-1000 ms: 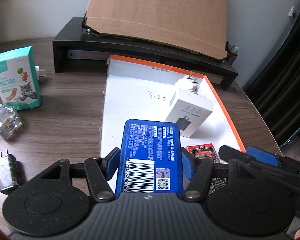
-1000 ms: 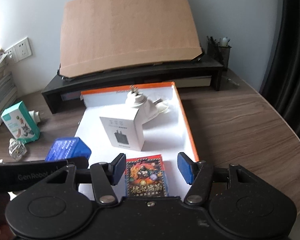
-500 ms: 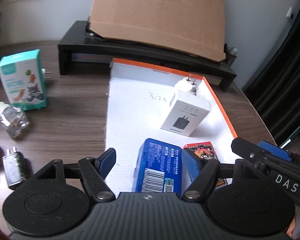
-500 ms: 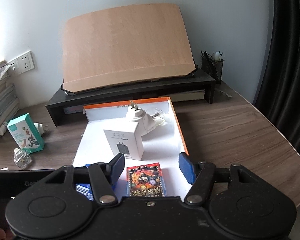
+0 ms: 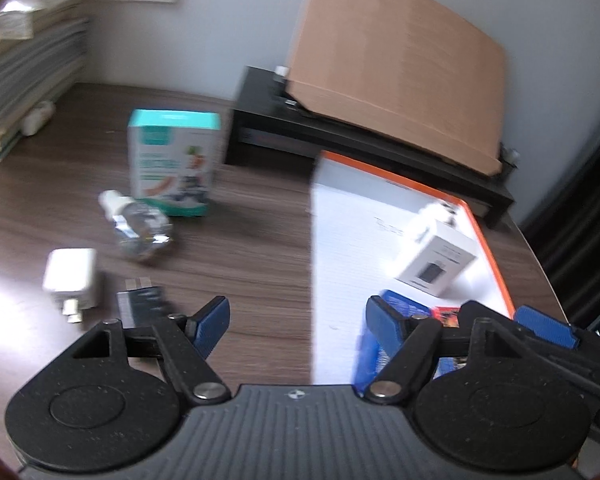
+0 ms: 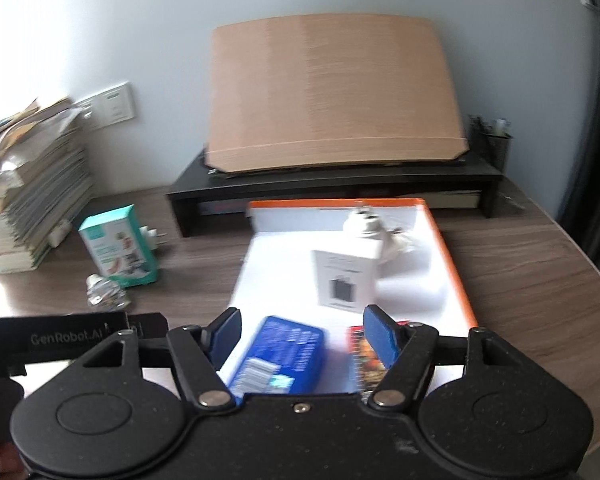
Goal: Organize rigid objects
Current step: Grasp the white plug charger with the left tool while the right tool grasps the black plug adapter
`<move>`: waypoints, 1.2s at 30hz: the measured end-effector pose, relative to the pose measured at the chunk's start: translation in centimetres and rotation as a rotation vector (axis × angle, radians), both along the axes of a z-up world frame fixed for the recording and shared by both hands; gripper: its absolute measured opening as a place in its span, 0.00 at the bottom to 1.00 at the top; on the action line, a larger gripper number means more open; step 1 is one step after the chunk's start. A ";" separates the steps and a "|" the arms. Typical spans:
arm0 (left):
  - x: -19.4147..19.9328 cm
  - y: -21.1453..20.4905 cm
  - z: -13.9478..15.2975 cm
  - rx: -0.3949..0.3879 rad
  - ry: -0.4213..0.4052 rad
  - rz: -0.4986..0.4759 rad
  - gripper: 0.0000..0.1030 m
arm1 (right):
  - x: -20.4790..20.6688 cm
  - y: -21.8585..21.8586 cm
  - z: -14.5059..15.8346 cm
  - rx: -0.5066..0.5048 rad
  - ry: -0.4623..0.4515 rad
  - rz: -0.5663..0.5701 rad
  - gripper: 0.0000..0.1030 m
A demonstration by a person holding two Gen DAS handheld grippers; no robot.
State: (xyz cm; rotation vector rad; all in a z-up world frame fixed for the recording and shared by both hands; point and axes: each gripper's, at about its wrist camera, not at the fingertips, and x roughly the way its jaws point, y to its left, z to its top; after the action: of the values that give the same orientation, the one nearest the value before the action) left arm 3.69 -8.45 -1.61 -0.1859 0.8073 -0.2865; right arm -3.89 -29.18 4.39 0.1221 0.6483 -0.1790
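The white tray with an orange rim [image 6: 456, 272] [image 5: 496, 256] holds a blue box [image 6: 284, 356], a red card pack [image 6: 362, 354], a white charger box [image 6: 346, 280] [image 5: 436, 264] and a white plug [image 6: 366, 222]. My left gripper [image 5: 298, 322] is open and empty, over the wooden table left of the tray. My right gripper [image 6: 302, 334] is open and empty above the tray's near end. On the table to the left lie a teal box [image 5: 174, 168] [image 6: 118, 246], a clear bottle [image 5: 140, 228], a white charger [image 5: 70, 276] and a black charger [image 5: 140, 304].
A black monitor stand [image 6: 332, 184] with a cardboard sheet [image 6: 332, 92] stands behind the tray. A stack of books [image 6: 28, 196] is at the far left. A black pen holder [image 6: 494, 144] stands at the right end of the stand.
My left gripper has let go of the blue box, which lies in the tray. It opened wide and swung left toward the loose items. The right gripper drew back a little.
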 end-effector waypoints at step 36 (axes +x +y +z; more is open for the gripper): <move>5.5 13.9 -4.1 0.094 0.091 0.138 0.42 | 6.8 14.4 -5.4 -0.013 0.184 0.299 0.79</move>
State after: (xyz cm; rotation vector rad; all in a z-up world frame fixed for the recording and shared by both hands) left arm 9.20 5.46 -5.75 -0.1666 0.8916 -0.1108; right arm 2.87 -14.79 -1.01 -0.0052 0.8398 0.0952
